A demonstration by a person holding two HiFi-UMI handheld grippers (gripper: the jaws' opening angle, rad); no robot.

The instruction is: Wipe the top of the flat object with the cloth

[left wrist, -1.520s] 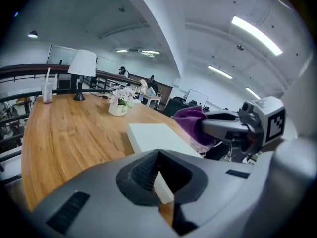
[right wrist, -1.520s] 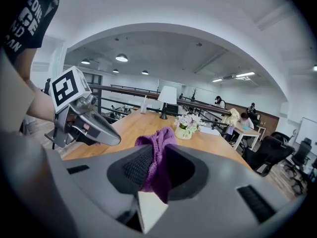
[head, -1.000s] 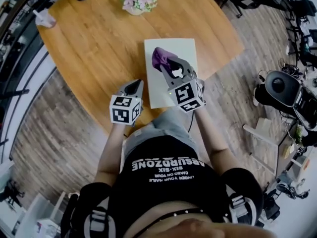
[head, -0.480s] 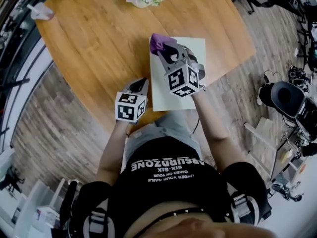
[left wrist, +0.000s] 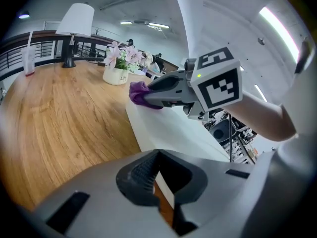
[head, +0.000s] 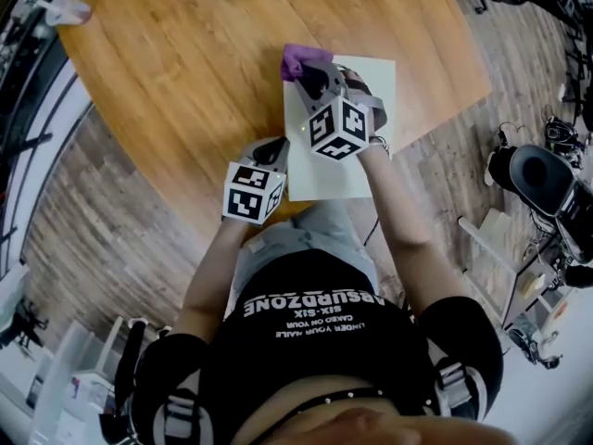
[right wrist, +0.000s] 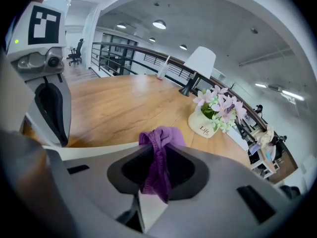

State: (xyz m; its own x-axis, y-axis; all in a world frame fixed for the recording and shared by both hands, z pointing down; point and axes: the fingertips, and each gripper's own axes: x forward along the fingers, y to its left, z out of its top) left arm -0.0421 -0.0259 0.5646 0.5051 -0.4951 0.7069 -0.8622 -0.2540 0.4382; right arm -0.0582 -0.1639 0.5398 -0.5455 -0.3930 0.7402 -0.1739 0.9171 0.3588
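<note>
The right gripper (right wrist: 158, 150) is clamped on a crumpled purple cloth (right wrist: 161, 135). A bunched end of the cloth sticks out past the jaw tips, and a tail hangs back through the gap between the jaws. In the head view the cloth is pressed at the far left corner of a flat white rectangular board (head: 372, 86). The gripper reaches across the board from the person's side, so its marker cube hangs over the middle of the board.

The left gripper (left wrist: 157, 155) has its jaws closed together with nothing between them. Its tip is just at the board's left edge, near the corner closest to the person. I cannot tell whether it touches the board.

The board lies flat on a round wooden table (head: 176, 91), close to the table's near rim. Its long axis runs roughly straight away from the person, and its short near edge is by the person's lap.

Beyond the far end of the board stands a white pot of pink flowers (right wrist: 214, 115), well apart from the cloth. Behind the pot is a table lamp with a white shade and a black base (right wrist: 198, 68). A clear cup with a straw (left wrist: 28, 58) stands near the far left rim of the table.
</note>
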